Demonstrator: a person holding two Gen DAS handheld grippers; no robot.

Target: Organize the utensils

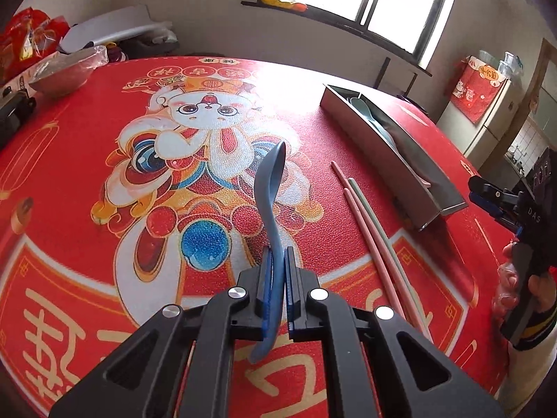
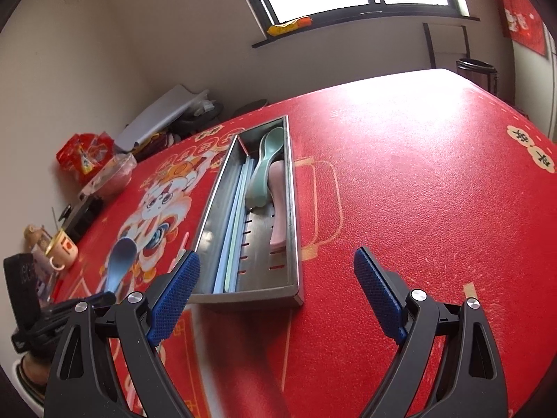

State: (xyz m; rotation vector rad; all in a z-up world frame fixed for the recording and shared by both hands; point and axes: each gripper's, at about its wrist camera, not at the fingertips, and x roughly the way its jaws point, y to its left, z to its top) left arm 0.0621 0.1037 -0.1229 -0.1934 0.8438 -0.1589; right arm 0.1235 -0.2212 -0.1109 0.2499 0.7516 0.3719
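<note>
We grip the blue spoon (image 1: 269, 188) in our left gripper (image 1: 277, 261) (right gripper (image 2: 278, 289) wide, empty); it could pivot loose before the tray (image 1: 400, 160) at two o'clock.

home dining room | festive red tablecloth (image 1: 87, 146) | fridge (image 1: 487, 115)

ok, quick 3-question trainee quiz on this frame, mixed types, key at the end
1. True or false: the left tool is shut on the blue spoon.
2. Which spoons lie in the steel tray? A) green and pink B) two blue C) none
3. Fill in: the right tool is ____, holding nothing.

Key: 1 true. 2 A: the green spoon and the pink spoon. 3 open.
</note>
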